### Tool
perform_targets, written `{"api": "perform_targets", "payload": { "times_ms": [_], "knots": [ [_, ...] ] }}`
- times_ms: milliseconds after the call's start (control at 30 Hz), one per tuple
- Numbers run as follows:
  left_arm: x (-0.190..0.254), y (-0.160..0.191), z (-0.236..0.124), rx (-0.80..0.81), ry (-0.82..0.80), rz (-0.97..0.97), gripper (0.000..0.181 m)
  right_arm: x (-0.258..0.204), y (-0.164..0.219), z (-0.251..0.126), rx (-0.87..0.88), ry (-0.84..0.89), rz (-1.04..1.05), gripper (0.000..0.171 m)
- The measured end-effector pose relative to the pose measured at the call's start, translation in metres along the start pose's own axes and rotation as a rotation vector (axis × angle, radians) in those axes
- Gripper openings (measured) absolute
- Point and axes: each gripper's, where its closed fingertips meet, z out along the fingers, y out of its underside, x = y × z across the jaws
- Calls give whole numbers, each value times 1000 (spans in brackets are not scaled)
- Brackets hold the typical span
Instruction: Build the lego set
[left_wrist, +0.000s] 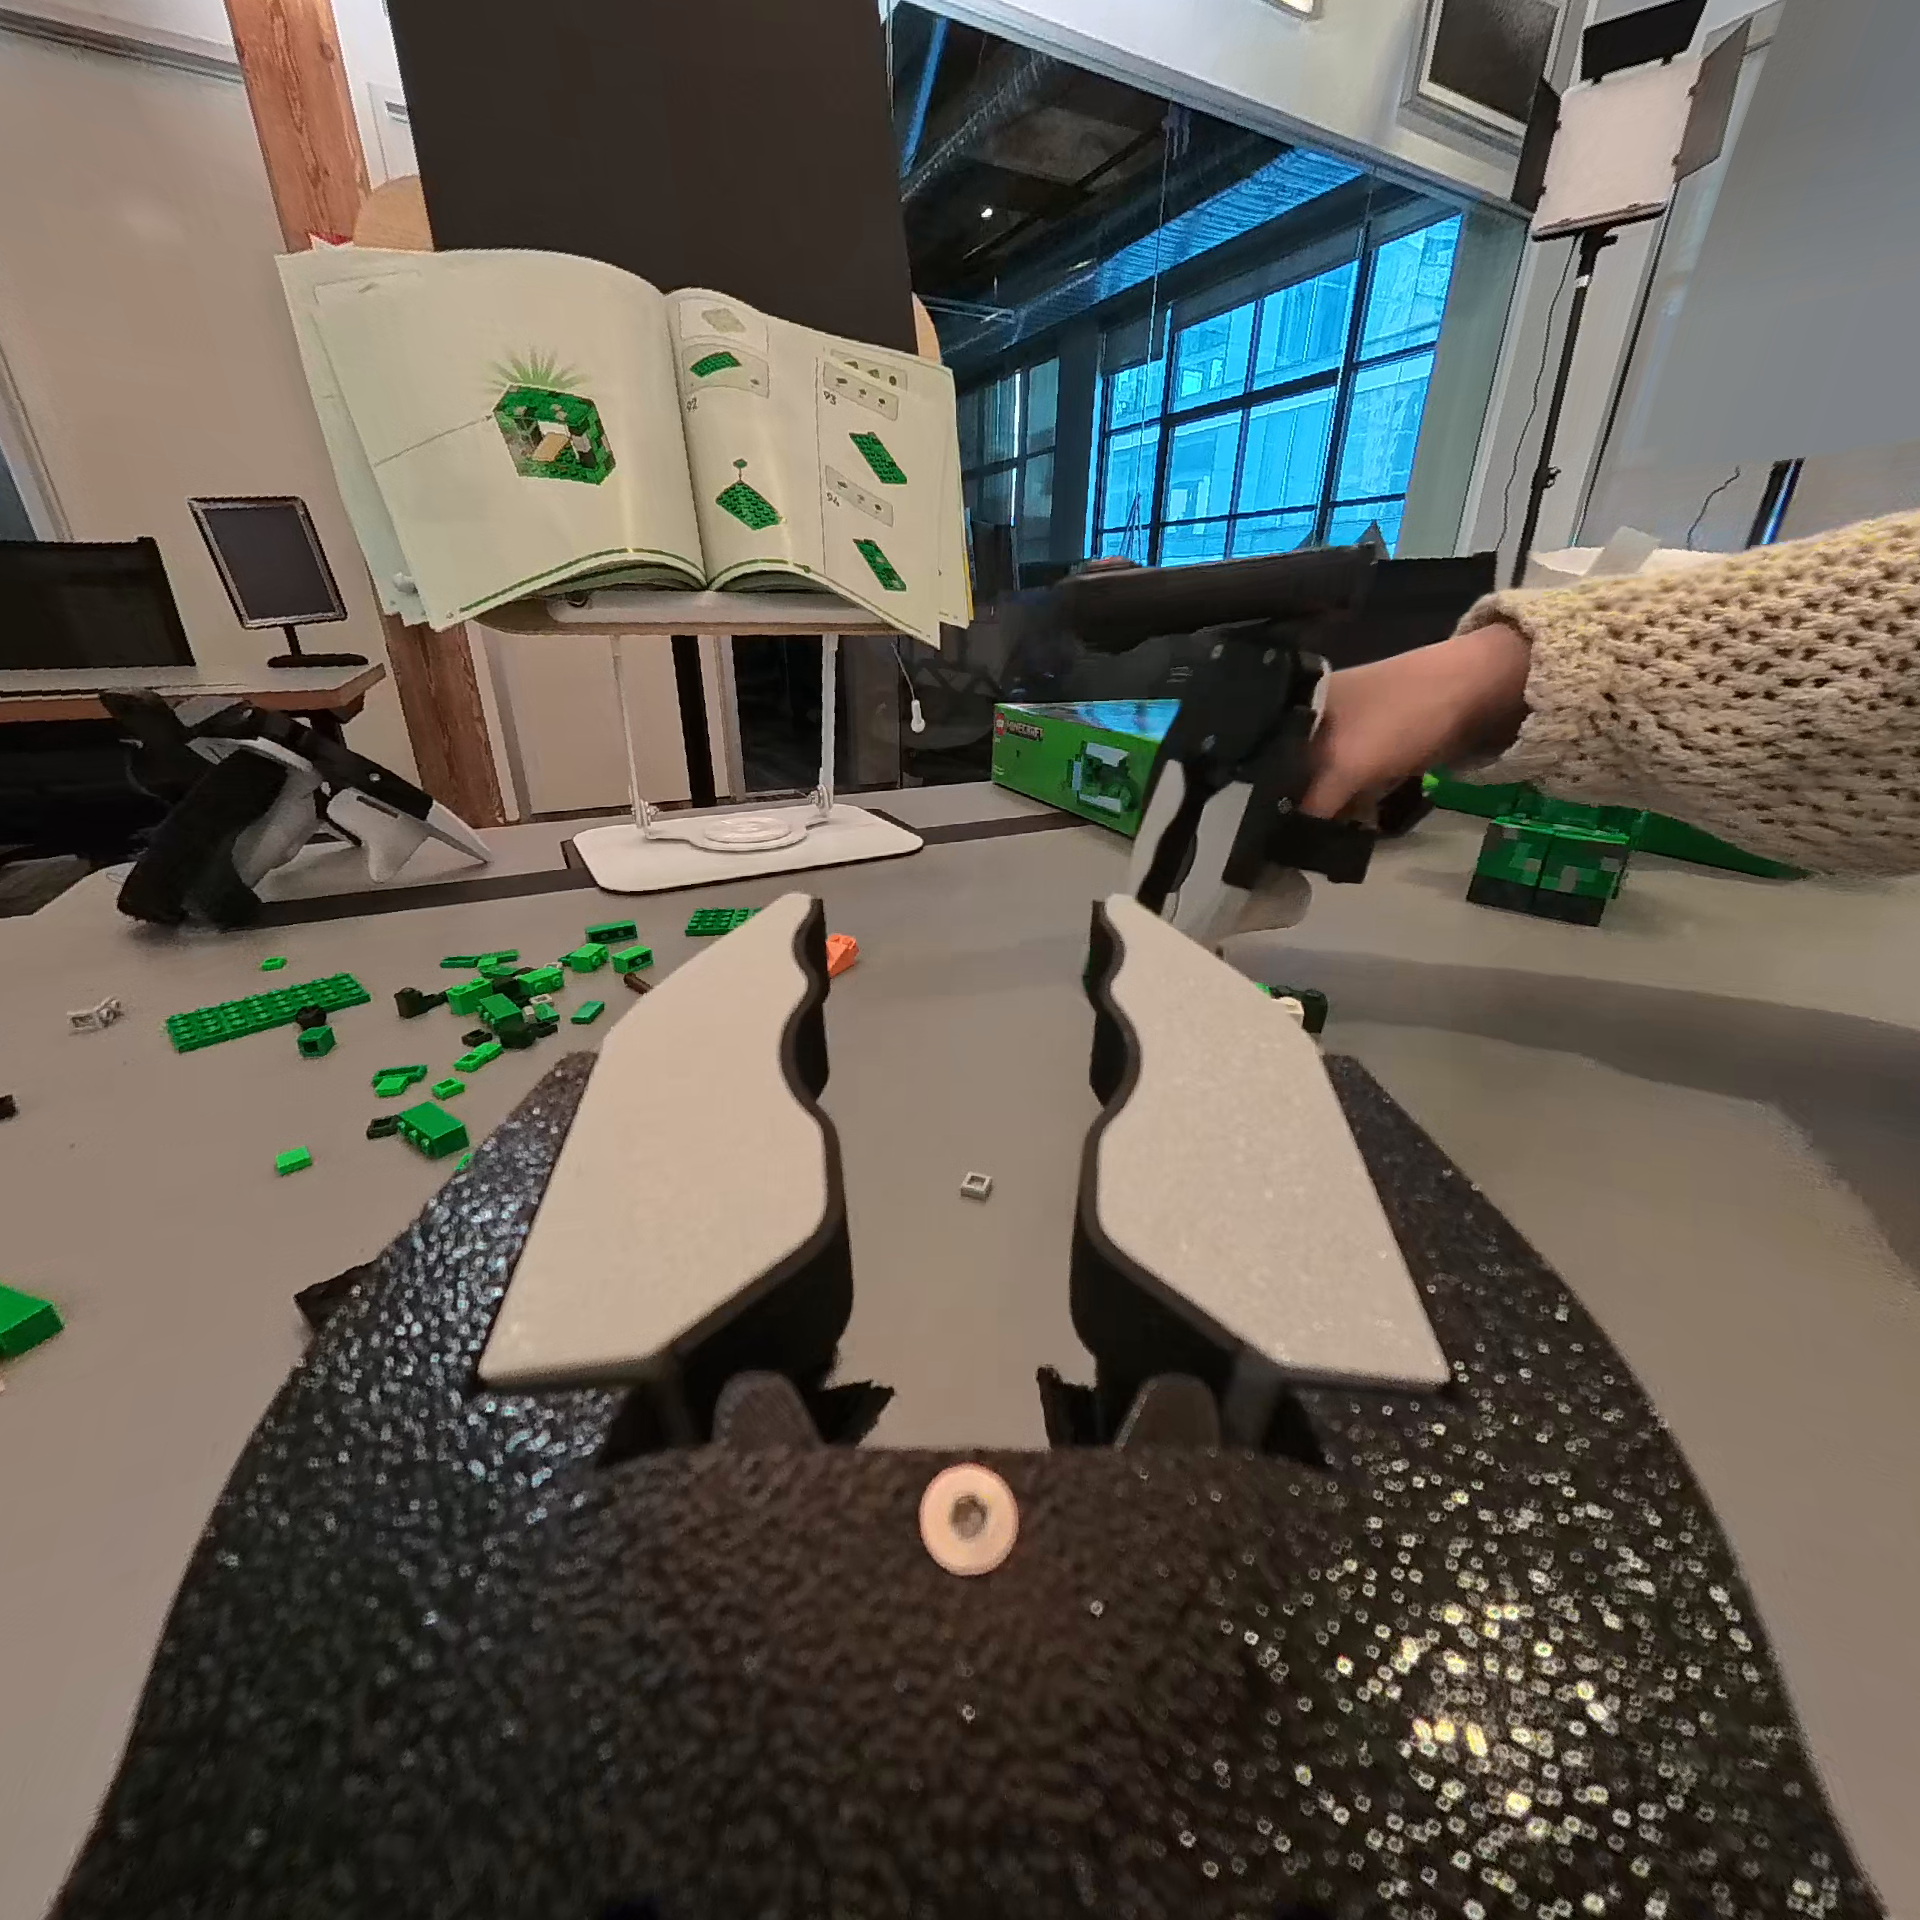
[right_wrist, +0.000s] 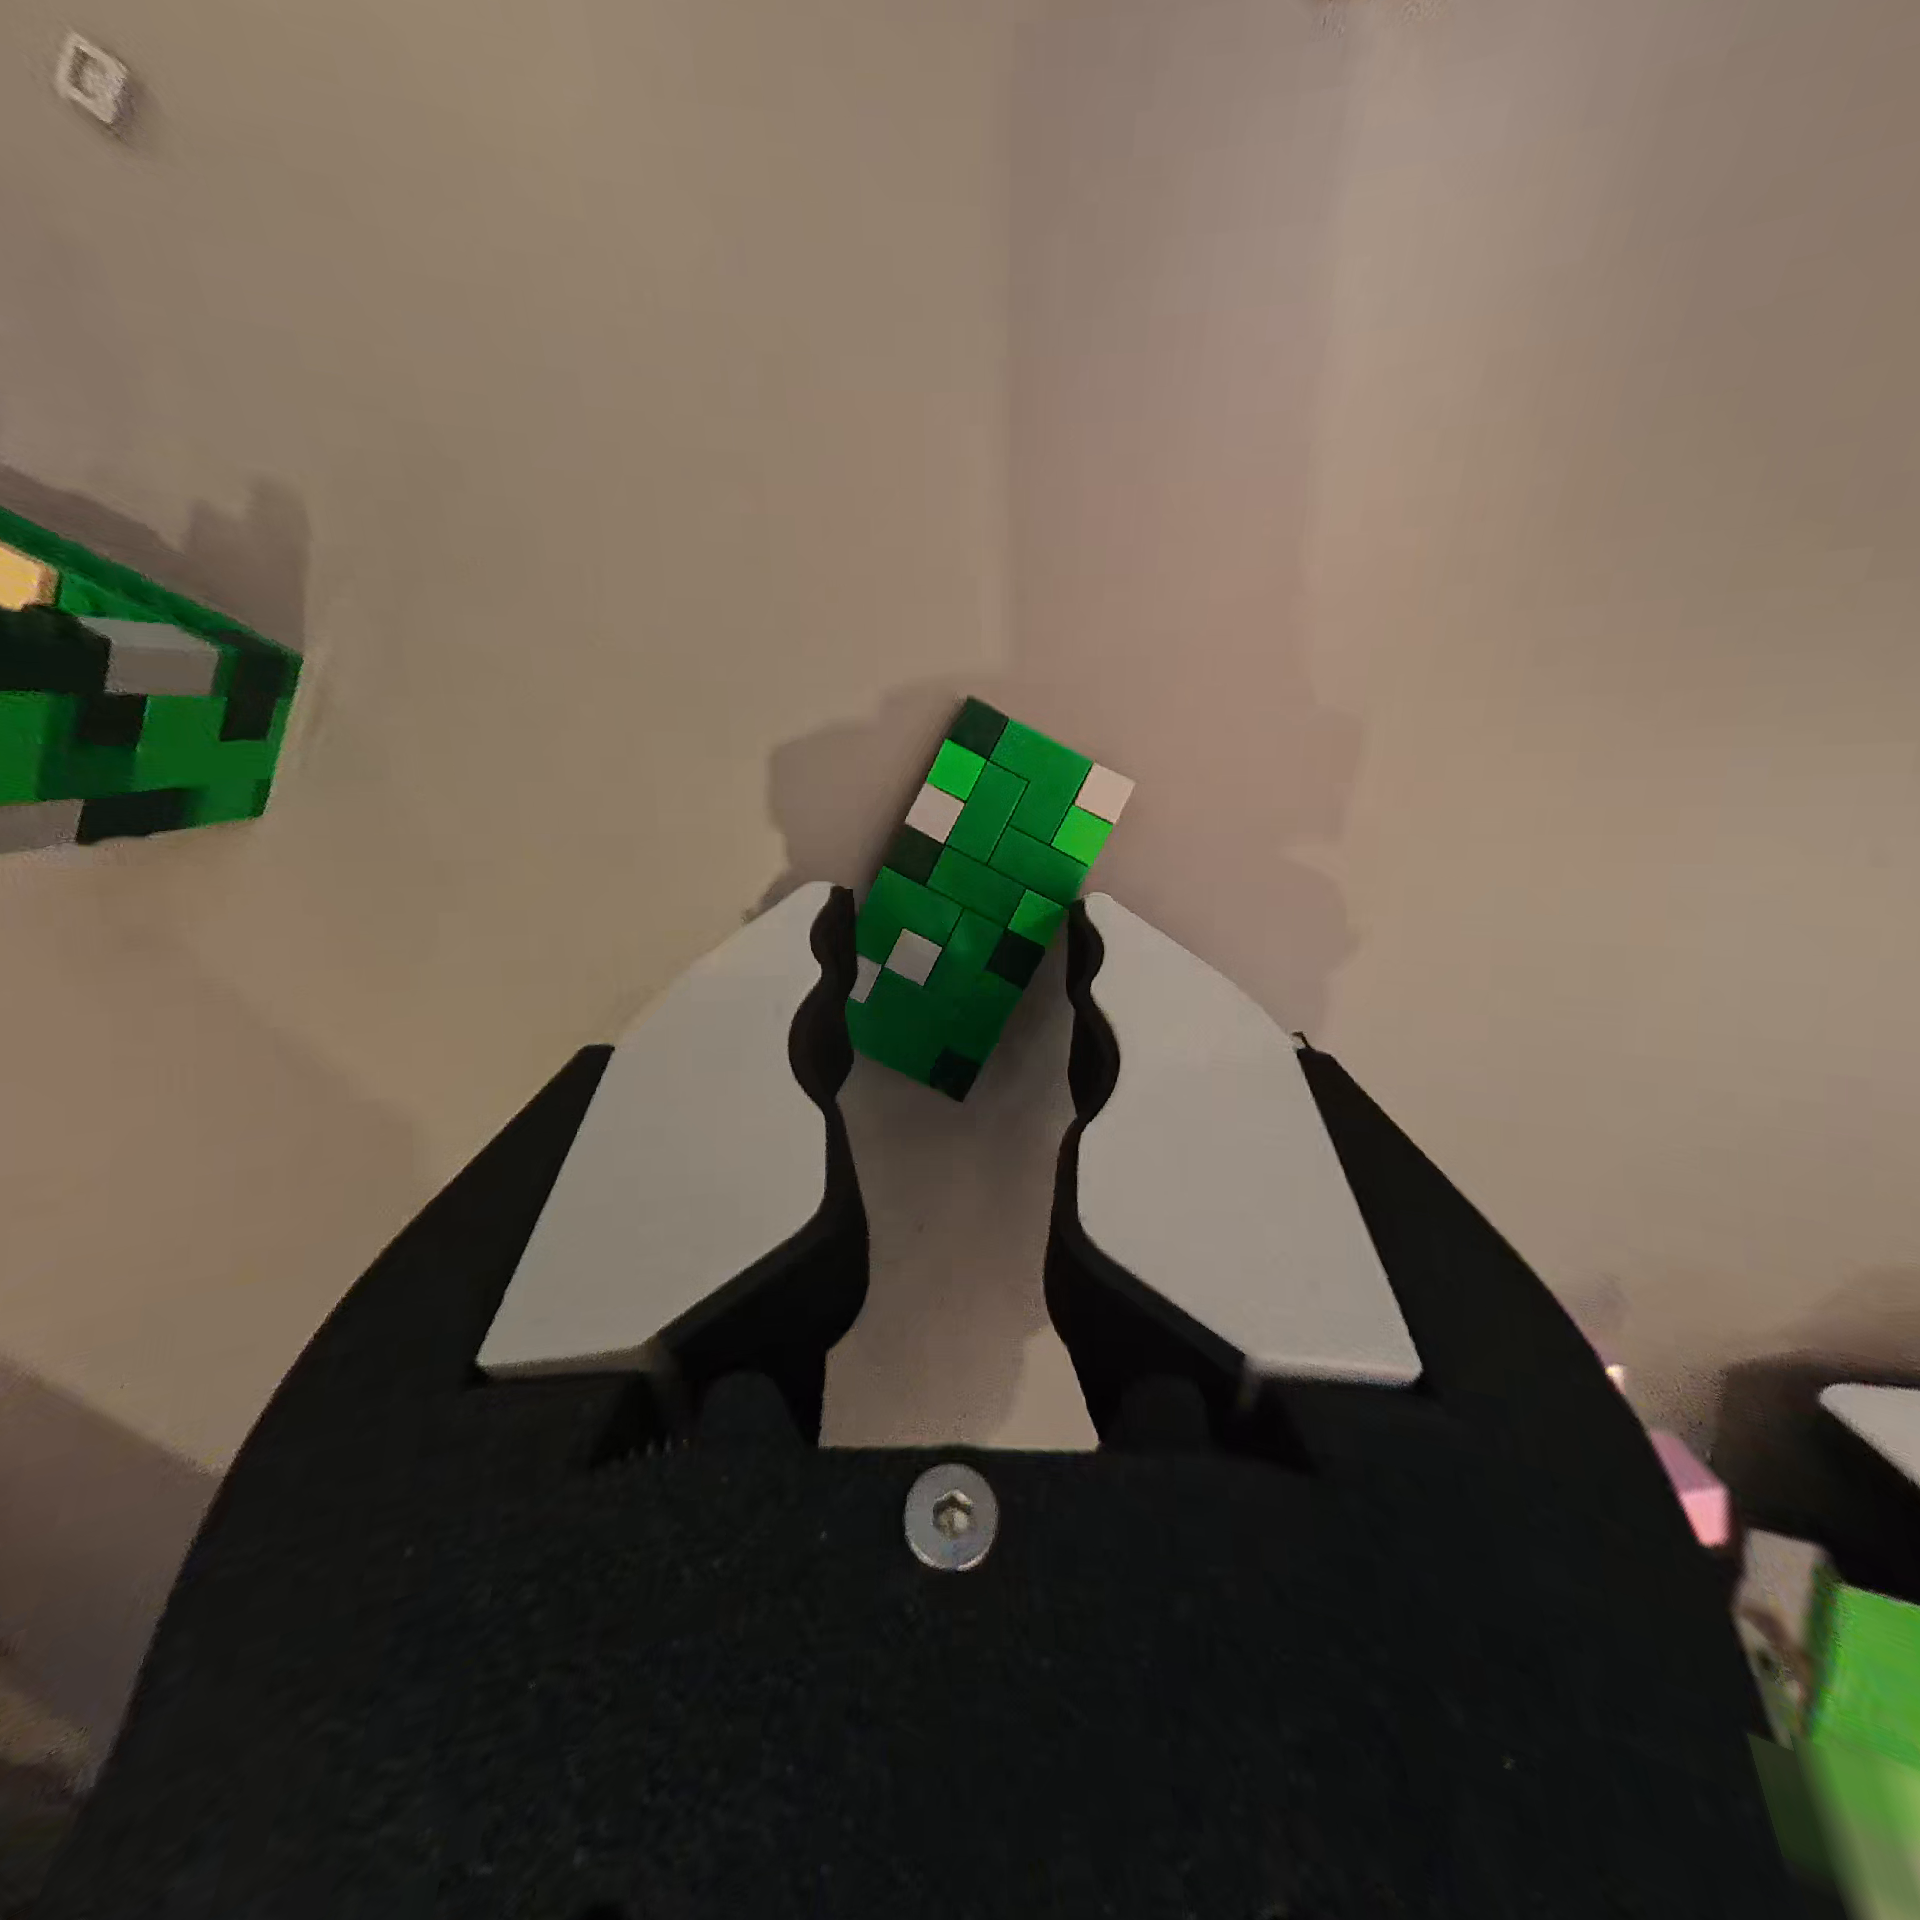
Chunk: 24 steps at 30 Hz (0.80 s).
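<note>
My right gripper (right_wrist: 954, 909) points down at the grey table (right_wrist: 1455, 520). Its fingertips touch both long sides of a small green tiled block (right_wrist: 987, 862) with white and dark squares, which sits skewed between them. A bigger green built section (right_wrist: 145, 717) lies to the left. In the left wrist view my left gripper (left_wrist: 956, 935) is open and empty, low over the table, with a tiny grey tile (left_wrist: 975, 1184) lying between its fingers. The right gripper (left_wrist: 1205, 862) shows there too, held by a hand in a knit sleeve.
Loose green pieces (left_wrist: 468, 1008) and a long green plate (left_wrist: 265, 1013) lie at the left. An open instruction book (left_wrist: 623, 436) stands on a stand at the back. The set's box (left_wrist: 1081, 758), a built green block (left_wrist: 1548, 862) and a spare gripper (left_wrist: 260, 810) also sit on the table. The left gripper's tips are roughly 25 centimetres from the right gripper's.
</note>
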Motion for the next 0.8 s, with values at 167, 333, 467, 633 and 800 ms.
{"api": "perform_targets", "payload": {
  "times_ms": [167, 333, 467, 633, 800],
  "knots": [
    [0, 0, 0, 1, -2, 0, 47, 1, 21, -5, 26, -28, 69, 43],
    [-1, 0, 0, -1, -3, -2, 47, -3, 20, -7, 49, -26, 117, 49],
    [-1, 1, 0, -2, -4, -1, 47, -4, 20, 1, -8, 9, 55, 50],
    [-2, 0, -1, 4, -5, -8, 47, -3, 18, -1, -31, 48, -66, 34],
    [-2, 0, -1, 3, -2, -9, 47, -29, 26, -12, -22, -9, -363, 34]
  ]
}}
